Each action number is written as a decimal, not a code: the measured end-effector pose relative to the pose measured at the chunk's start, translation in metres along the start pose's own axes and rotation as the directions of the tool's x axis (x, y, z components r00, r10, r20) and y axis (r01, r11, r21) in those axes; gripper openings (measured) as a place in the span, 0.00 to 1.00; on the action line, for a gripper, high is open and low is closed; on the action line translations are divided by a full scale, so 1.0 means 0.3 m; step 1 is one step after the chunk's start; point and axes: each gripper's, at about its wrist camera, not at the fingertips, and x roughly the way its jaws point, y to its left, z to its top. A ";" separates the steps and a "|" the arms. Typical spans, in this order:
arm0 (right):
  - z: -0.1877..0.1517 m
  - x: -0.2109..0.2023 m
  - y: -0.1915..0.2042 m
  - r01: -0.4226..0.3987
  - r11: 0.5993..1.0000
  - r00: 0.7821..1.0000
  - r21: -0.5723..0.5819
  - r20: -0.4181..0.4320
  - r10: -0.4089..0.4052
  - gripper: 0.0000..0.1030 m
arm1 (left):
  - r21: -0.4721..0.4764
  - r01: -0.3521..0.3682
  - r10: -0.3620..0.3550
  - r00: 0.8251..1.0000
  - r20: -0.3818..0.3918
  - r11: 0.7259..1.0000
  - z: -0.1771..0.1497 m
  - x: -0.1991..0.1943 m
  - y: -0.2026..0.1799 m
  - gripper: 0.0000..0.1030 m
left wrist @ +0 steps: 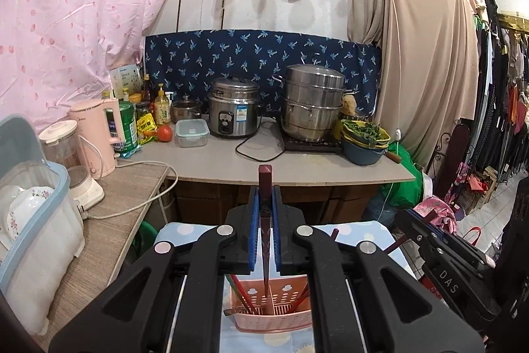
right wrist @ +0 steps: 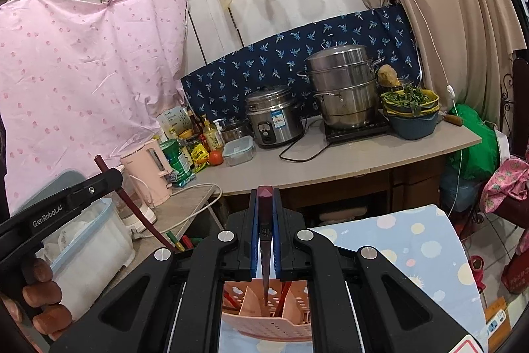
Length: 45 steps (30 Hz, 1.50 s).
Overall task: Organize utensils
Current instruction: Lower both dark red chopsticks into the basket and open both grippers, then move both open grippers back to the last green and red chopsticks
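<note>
My left gripper (left wrist: 265, 187) is shut on a dark red chopstick (left wrist: 265, 214). The chopstick's thin tip points down into a pink perforated utensil holder (left wrist: 274, 316) that has several chopsticks in it. My right gripper (right wrist: 265, 197) is shut on another dark red chopstick (right wrist: 265, 227), its tip over the same pink holder (right wrist: 267, 320). The right gripper shows at the right of the left wrist view (left wrist: 426, 224). The left gripper shows at the left of the right wrist view (right wrist: 112, 177), with its chopstick (right wrist: 132, 204) slanting down.
The holder stands on a blue dotted cloth (left wrist: 185, 230). A kitchen counter (left wrist: 297, 167) behind carries a rice cooker (left wrist: 234, 111), a steel steamer pot (left wrist: 314, 101), bowls with greens (left wrist: 363, 138), a pink kettle (left wrist: 99, 131) and bottles. A dish bin (left wrist: 36, 220) sits at left.
</note>
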 end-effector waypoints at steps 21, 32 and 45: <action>-0.125 0.146 -0.043 0.041 0.999 0.992 0.001 -0.123 -0.040 0.06 | 0.007 -0.028 0.029 0.993 -0.118 1.000 -0.153 0.157 0.021 0.07; -0.157 0.155 -0.026 0.060 0.998 0.989 -0.031 -0.134 -0.064 0.11 | 0.004 -0.057 0.057 0.989 -0.137 0.998 -0.196 0.180 0.035 0.09; -0.139 0.068 0.023 0.048 0.997 0.994 -0.059 -0.090 -0.053 0.20 | 0.010 -0.062 0.063 0.992 -0.108 0.998 -0.194 0.110 0.022 0.25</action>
